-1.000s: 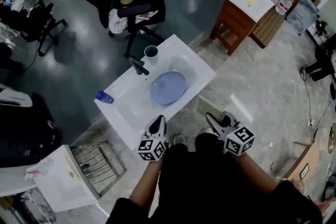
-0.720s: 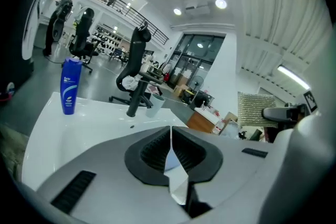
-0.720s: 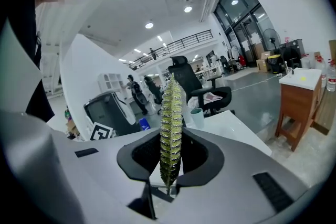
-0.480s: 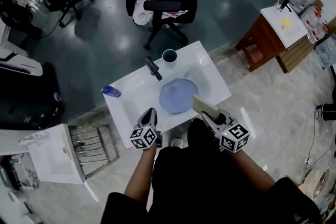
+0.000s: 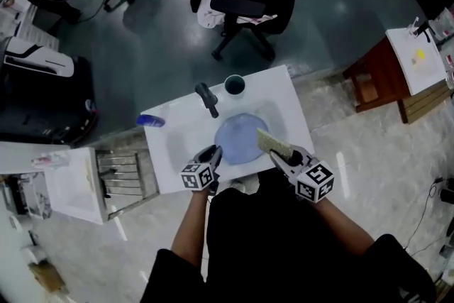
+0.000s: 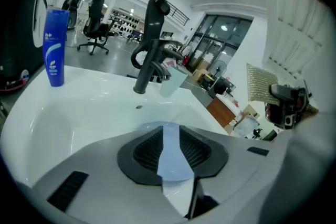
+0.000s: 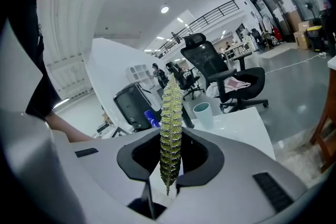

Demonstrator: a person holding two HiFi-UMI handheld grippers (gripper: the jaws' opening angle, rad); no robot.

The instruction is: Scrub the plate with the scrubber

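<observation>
Green scrubber juts lengthwise from right tool toward plate.

L tool jaws just parting; R tool clamped.

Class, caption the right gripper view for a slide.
Right tongs clamp a flat yellow-green scrubber; pale teal cup on white basin.

- White sink unit carries everything; it stands where the dark grey floor meets pale tiles.
- Pale blue plate lies flat in the basin.
- Black faucet on the back deck, spout over the basin.
- Teal cup upright just beside the faucet.
- Blue bottle upright at the far-left corner, well apart from the plate.
</observation>
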